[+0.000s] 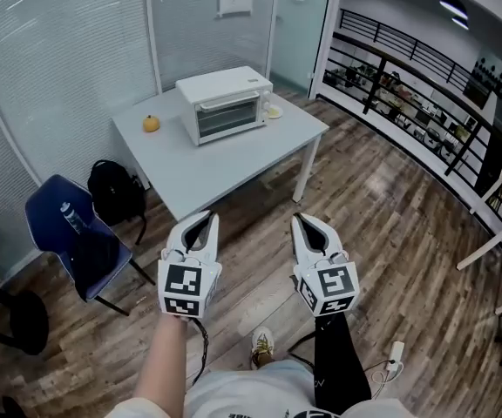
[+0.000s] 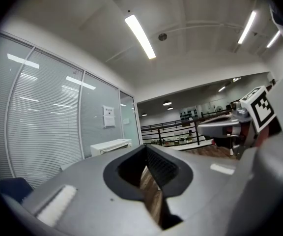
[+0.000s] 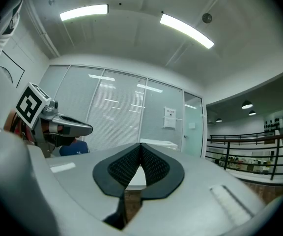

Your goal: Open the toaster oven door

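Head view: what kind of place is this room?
Probably an office or lab, not a home: glass partition walls with blinds, a black railing, and a toaster oven on a plain grey table.

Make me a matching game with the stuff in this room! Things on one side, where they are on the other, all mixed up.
Things:
1 toaster oven
2 orange fruit
3 black backpack
4 bottle

Places:
A on the blue chair
B on the floor beside the table
C near the table's far left corner
D on the table, door shut

Pairs: 1-D, 2-C, 3-B, 4-A
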`<state>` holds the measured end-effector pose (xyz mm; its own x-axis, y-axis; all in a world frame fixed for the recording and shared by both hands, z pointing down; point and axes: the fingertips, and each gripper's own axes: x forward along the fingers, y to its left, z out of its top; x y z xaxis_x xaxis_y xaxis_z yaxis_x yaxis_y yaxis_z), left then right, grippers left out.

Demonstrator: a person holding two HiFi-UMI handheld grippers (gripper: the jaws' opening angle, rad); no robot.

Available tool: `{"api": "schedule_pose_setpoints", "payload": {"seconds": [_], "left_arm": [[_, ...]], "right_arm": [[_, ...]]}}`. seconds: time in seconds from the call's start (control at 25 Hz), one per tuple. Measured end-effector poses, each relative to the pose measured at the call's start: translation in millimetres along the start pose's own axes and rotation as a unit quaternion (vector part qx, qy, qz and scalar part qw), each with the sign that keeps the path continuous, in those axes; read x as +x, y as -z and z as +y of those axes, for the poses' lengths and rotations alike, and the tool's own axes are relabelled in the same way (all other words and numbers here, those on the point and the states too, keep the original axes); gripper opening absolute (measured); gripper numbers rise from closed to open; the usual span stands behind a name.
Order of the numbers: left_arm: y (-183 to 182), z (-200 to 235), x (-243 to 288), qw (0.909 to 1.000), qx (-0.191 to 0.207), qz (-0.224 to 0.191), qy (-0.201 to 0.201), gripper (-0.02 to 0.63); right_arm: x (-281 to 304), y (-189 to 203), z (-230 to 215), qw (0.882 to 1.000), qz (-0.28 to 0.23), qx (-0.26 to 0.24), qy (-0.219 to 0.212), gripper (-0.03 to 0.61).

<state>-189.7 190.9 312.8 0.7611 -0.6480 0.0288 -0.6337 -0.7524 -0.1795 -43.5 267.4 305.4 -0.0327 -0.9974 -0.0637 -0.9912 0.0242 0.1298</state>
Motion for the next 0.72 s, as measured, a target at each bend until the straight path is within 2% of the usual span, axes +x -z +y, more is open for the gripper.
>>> {"api": "schedule_pose_setpoints", "payload": {"seconds": [0.4, 0.72], "left_arm": [[-0.4, 30.9, 104.5, 0.9991, 0.003, 0.014, -0.04, 0.058], [5.7, 33.5, 158.1, 0.9981, -0.002, 0.016, -0.06, 0.058]], "right_arm": [[97.7, 10.4, -67.1, 0.999, -0.007, 0.003, -0.037, 0.003], [135.3, 24.7, -116.4, 0.999, -0.011, 0.01, -0.047, 0.003]]}}
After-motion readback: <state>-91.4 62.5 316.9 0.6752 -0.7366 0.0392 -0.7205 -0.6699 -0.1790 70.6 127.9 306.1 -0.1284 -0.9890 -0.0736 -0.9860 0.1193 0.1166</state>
